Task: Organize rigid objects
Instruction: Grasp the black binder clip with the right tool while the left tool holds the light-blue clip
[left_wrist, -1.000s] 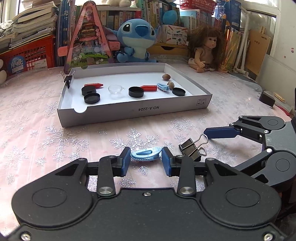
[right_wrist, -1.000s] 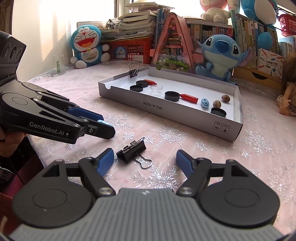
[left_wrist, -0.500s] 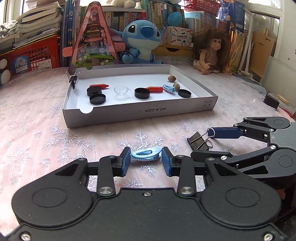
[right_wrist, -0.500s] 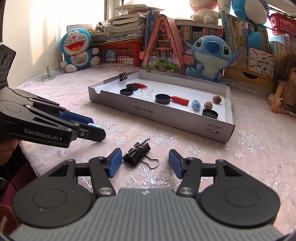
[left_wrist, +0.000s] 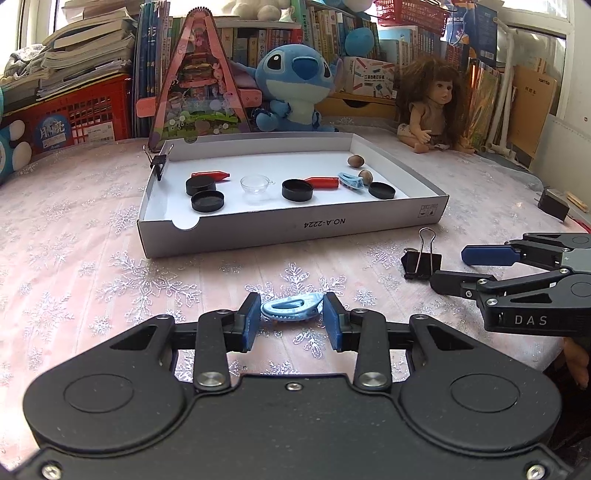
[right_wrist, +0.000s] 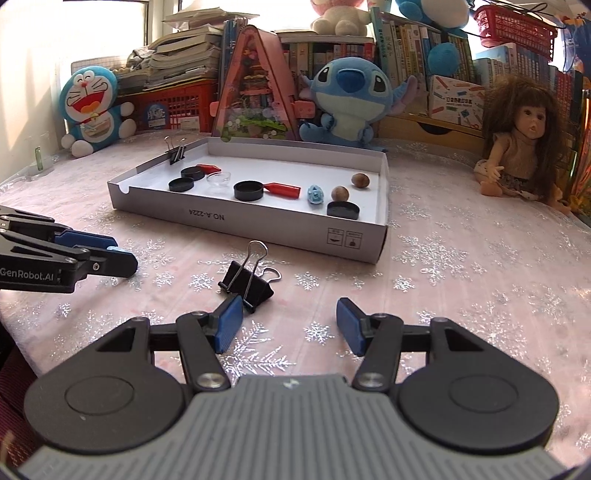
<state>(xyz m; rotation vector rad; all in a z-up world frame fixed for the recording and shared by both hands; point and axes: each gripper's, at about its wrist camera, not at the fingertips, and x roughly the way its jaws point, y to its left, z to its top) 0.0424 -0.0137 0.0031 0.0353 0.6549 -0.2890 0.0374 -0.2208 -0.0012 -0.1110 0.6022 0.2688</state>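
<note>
My left gripper (left_wrist: 291, 317) is shut on a light blue hair clip (left_wrist: 290, 305) and holds it just above the tablecloth, in front of the white cardboard tray (left_wrist: 295, 229). It shows at the left of the right wrist view (right_wrist: 122, 254). My right gripper (right_wrist: 288, 325) is open and empty. A black binder clip (right_wrist: 245, 282) lies on the cloth by its left finger (right_wrist: 229, 323), and also shows in the left wrist view (left_wrist: 421, 258). The tray (right_wrist: 236, 218) holds black lids, red caps, a clear cup, another blue clip, two nuts and a binder clip on its rim.
Behind the tray stand a Stitch plush (left_wrist: 295, 85), a pink triangular toy house (left_wrist: 195, 85) and a doll (left_wrist: 432, 107). A Doraemon plush (right_wrist: 92, 107) sits at the back left. A small black box (left_wrist: 552, 205) lies at the right table edge.
The right gripper has shifted right, so the binder clip now lies by its left finger instead of between the fingers. The left gripper keeps hold of the blue clip.
</note>
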